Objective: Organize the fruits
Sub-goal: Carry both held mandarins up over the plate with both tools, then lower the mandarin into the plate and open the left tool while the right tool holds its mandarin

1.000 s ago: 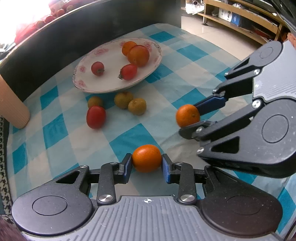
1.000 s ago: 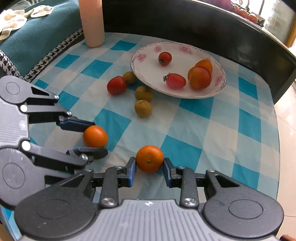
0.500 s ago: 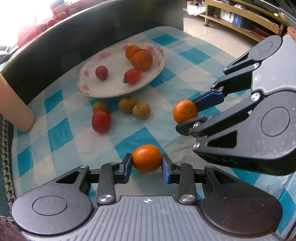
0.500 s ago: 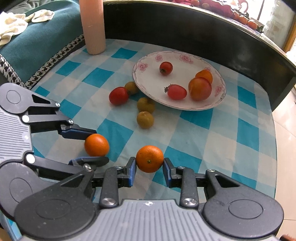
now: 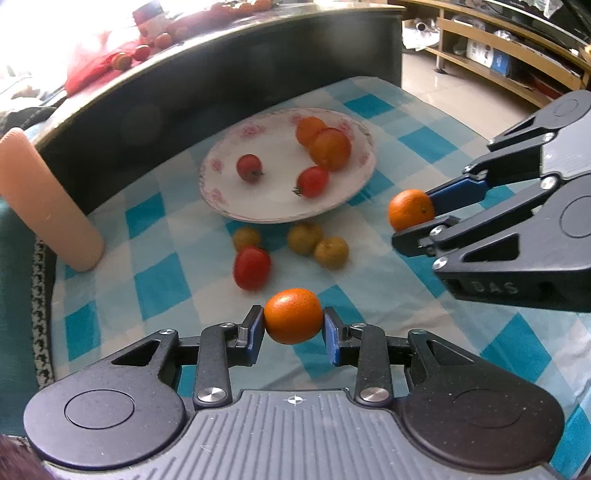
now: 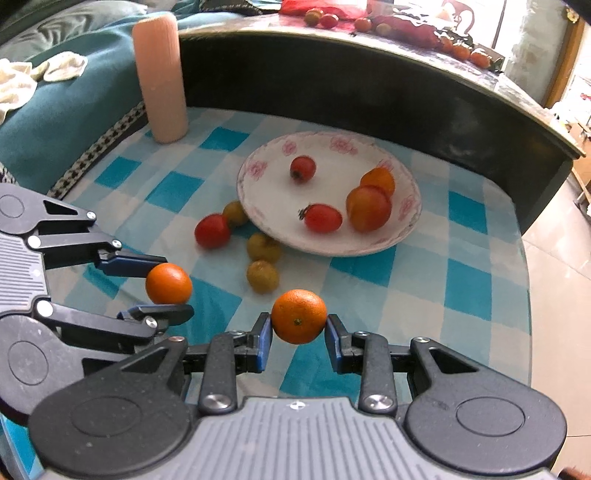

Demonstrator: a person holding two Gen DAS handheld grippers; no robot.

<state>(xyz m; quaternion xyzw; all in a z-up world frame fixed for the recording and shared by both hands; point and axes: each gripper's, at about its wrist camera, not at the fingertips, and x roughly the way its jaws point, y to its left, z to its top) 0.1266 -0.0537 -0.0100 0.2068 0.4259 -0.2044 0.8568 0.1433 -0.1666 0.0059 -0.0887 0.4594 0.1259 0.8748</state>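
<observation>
Above the checked cloth (image 5: pixel 166 288), each gripper, left (image 5: pixel 293 326) and right (image 6: pixel 298 329), pinches a small, light, firm orange (image 5: pixel 293 315) (image 6: pixel 299 316) across its middle, the plate (image 6: pixel 266 218) at 12 o'clock.

A blue-and-white checked cloth (image 6: pixel 465 258) is spread over the bench. Behind the cloth, a dark curved ledge (image 6: pixel 369 92) is seen, lit by strong daylight from a window (image 6: pixel 517 22). Left of the cloth lies teal upholstery (image 6: pixel 55 122). Right of it, pale floor tiles (image 5: pixel 443 85) and wooden shelving (image 5: pixel 498 66) are visible.
</observation>
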